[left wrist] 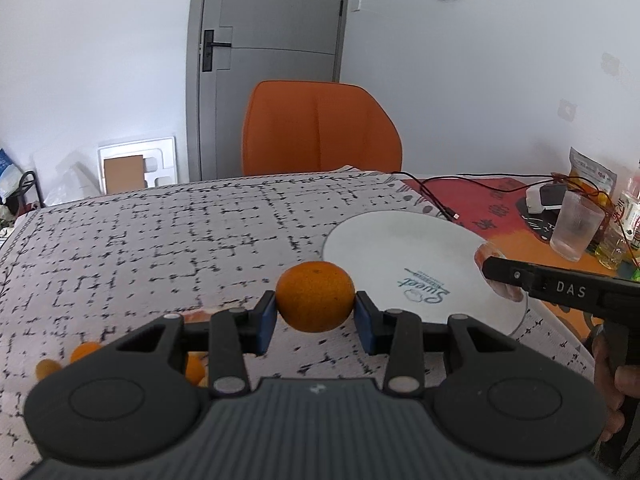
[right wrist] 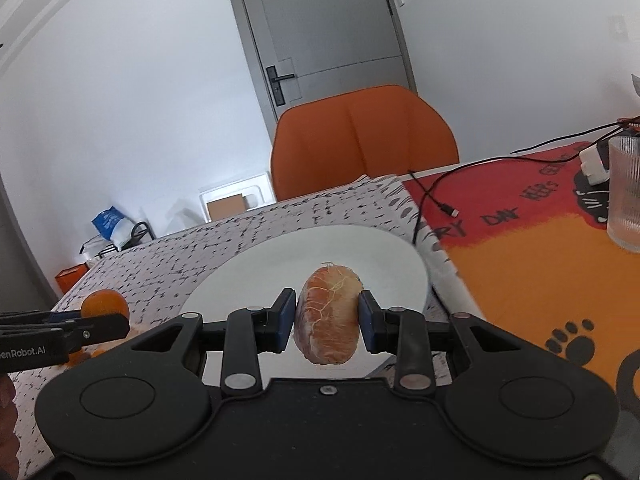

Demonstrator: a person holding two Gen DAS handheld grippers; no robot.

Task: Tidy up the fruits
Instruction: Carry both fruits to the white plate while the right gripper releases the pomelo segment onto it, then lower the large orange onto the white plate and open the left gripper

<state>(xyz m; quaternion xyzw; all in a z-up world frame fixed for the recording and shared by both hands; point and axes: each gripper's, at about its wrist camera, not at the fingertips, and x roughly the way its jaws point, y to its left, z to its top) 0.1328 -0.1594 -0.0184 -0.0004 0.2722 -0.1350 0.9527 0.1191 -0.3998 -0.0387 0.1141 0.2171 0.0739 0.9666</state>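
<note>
My left gripper [left wrist: 315,312] is shut on a whole orange tangerine [left wrist: 315,297], held above the patterned cloth just left of the white plate [left wrist: 384,248]. My right gripper [right wrist: 327,320] is shut on a peeled tangerine [right wrist: 329,316] with white pith, held over the near part of the plate [right wrist: 280,268]. The right gripper also shows in the left wrist view [left wrist: 496,276], over the plate's right edge. The left gripper with its tangerine [right wrist: 105,303] shows at the left of the right wrist view. Orange peel pieces [left wrist: 86,352] lie on the cloth at the lower left.
An orange chair [left wrist: 320,128] stands behind the table. A ribbed glass [left wrist: 576,226], a white charger [left wrist: 540,198], black cables [left wrist: 440,196], a snack bag [left wrist: 592,172] and bottles sit on the red-orange mat [right wrist: 520,248] at the right.
</note>
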